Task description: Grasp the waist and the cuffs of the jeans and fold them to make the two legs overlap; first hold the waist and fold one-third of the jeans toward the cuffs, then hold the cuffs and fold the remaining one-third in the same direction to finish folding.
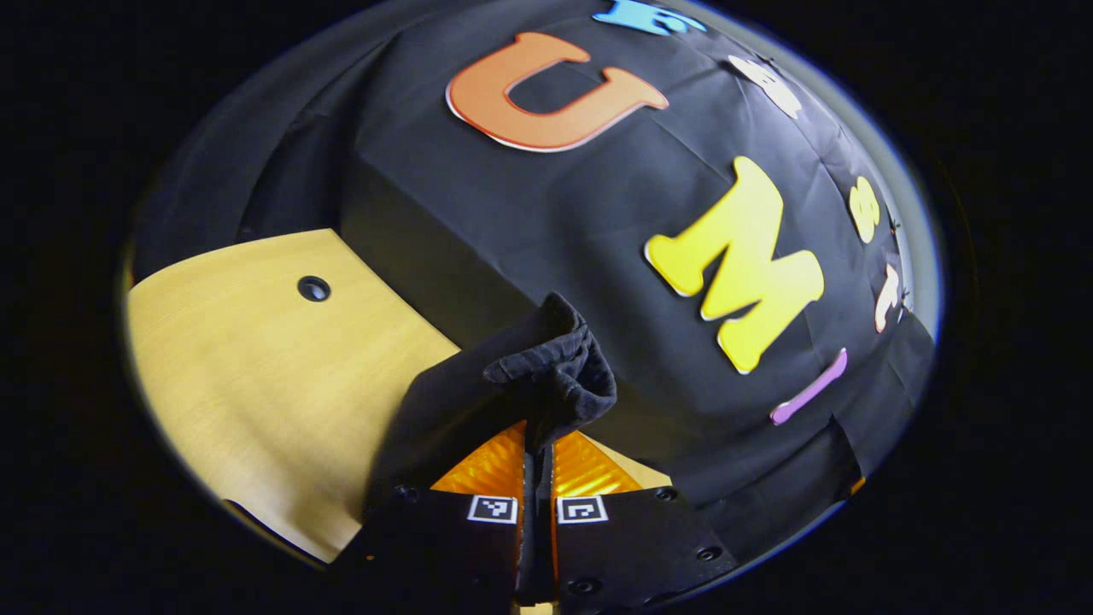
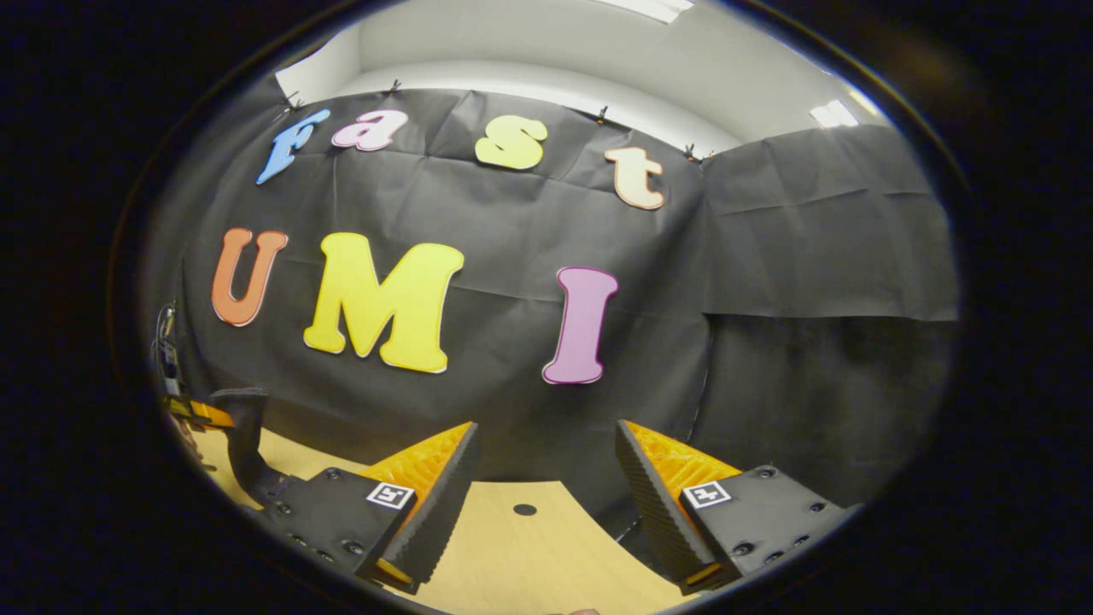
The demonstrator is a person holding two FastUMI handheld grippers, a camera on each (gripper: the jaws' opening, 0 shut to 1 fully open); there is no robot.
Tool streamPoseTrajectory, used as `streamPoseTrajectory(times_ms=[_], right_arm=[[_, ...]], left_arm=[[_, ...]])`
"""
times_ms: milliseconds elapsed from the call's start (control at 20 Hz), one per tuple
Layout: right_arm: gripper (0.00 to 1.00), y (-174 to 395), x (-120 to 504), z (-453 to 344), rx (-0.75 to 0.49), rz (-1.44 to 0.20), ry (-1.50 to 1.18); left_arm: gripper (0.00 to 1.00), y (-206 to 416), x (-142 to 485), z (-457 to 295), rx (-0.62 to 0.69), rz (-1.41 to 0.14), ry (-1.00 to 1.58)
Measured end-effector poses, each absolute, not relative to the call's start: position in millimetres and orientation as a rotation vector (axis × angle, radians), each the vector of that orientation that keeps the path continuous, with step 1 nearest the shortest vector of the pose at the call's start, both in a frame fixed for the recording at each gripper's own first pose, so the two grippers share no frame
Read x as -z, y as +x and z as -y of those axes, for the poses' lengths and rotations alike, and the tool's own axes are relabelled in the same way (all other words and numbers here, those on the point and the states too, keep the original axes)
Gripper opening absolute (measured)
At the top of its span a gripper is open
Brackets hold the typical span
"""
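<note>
Left gripper (image 1: 536, 465), at 6 o'clock in the left gripper view, has its jaws clamped together on a bunched edge of the jeans (image 1: 512, 384); dark fabric pokes up past the fingertips toward 12 o'clock and drapes down-left over the left finger. Can't tell whether it's waist or cuff. At 9 o'clock sits the wooden table (image 1: 256, 359), with a round cable hole (image 1: 313, 289) at about 10 o'clock. Black booth cloth (image 1: 512, 213) covers the rest from 12 to 4 o'clock. Right gripper view: at 8 o'clock, far left edge, a dark strip of the jeans (image 2: 243, 444) hangs upright over the table (image 2: 529, 555), its top beside what looks like the other gripper, too small and edge-distorted to confirm. Right gripper (image 2: 546, 495) at 6 o'clock has jaws wide apart, nothing between them, fingers (image 2: 427, 504) flanking bare tabletop and another cable hole (image 2: 524, 510). Booth cloth (image 2: 768, 299) fills centre to 3 o'clock, white wall (image 2: 598, 60) and ceiling lights at 12 to 1 o'clock.
</note>
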State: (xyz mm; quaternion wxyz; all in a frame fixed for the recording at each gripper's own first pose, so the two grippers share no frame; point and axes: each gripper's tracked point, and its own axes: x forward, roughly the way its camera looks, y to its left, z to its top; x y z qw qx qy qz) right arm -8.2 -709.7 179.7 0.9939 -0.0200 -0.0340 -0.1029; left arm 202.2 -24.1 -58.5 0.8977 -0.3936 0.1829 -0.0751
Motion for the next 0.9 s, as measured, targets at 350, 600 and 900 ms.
streamPoseTrajectory(times_ms=[350,600,900], right_arm=[[0.98,-49.0,-163.8,743.7,0.28,0.027,-0.046],[0.96,-72.2,-161.1,770.6,0.333,0.019,-0.036],[0.98,-83.3,-153.0,785.4,0.365,-0.003,-0.034]], left_arm=[[0.03,187.2,82.9,153.1,0.361,-0.497,-0.71],[0.04,166.9,132.8,198.4,0.366,-0.607,-0.551],[0.04,162.1,175.9,214.4,0.341,-0.678,-0.472]])
